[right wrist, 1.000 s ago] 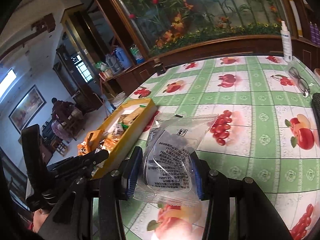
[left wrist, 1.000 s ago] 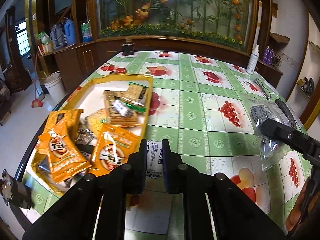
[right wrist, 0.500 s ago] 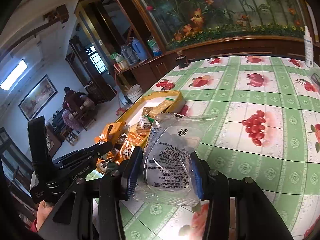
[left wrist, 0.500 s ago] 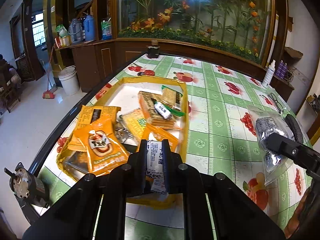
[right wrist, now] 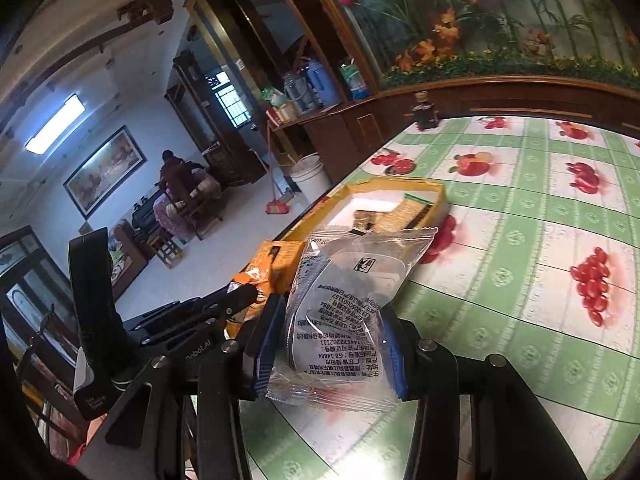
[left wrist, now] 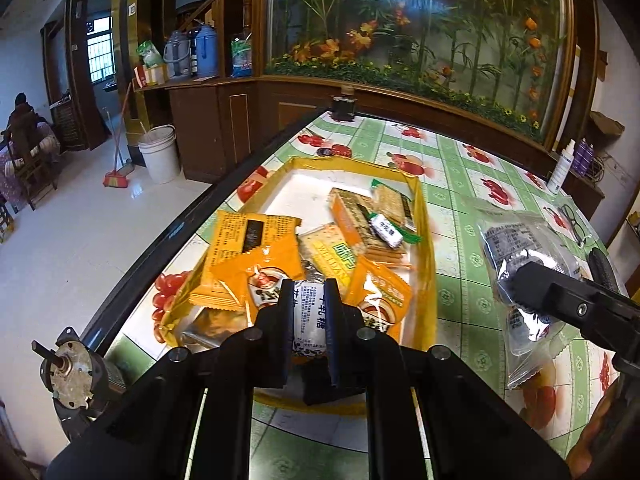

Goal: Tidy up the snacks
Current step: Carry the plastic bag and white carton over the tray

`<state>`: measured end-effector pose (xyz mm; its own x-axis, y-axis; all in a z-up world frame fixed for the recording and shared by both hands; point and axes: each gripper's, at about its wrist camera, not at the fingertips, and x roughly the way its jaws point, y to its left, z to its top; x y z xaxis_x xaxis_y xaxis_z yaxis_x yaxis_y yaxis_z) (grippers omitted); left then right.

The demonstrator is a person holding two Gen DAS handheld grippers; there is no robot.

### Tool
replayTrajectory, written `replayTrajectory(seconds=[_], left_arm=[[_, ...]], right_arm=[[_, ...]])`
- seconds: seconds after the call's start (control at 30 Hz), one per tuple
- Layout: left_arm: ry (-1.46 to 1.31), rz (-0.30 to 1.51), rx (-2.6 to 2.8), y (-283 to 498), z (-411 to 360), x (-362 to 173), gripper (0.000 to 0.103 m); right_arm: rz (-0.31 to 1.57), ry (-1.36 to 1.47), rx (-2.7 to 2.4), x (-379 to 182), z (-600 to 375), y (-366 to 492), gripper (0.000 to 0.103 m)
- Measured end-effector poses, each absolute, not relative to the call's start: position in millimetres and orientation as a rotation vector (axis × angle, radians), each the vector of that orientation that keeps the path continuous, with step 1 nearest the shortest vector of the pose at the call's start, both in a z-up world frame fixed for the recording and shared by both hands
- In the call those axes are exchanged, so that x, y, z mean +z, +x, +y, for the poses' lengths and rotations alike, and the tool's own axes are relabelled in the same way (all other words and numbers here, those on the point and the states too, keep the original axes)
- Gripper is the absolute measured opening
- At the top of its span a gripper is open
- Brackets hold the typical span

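My left gripper (left wrist: 307, 300) is shut on a small white nougat candy (left wrist: 308, 314) and holds it above the near end of the yellow tray (left wrist: 425, 264). The tray holds several orange snack packets (left wrist: 248, 256), cracker packs (left wrist: 352, 216) and a small candy. My right gripper (right wrist: 332, 320) is shut on a clear plastic snack packet (right wrist: 352, 300), held above the table to the right of the tray (right wrist: 438, 196). That packet also shows in the left wrist view (left wrist: 516, 248), with the right gripper's finger across it.
The table has a green checked fruit-print cloth (left wrist: 460, 184). Glasses (left wrist: 570, 216) and a white spray bottle (left wrist: 560, 168) lie at the far right. A dark jar (left wrist: 344, 106) stands at the far edge. The table's left edge drops to the floor.
Both grippers have moved left toward the tray. My left gripper went from the bare cloth to above the tray's near end, candy still held. The right gripper keeps its packet.
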<state>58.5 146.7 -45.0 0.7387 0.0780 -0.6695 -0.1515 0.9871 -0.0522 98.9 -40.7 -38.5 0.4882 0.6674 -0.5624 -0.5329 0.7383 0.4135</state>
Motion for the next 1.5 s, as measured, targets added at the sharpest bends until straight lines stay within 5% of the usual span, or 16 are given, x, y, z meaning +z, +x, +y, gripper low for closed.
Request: replayTrajectory(seconds=[1.5], left_arm=[[-0.044, 0.778, 0.222, 100, 172, -66, 0.011]], right_arm=[[0.851, 0.15, 0.749, -73, 23, 170, 0.046]])
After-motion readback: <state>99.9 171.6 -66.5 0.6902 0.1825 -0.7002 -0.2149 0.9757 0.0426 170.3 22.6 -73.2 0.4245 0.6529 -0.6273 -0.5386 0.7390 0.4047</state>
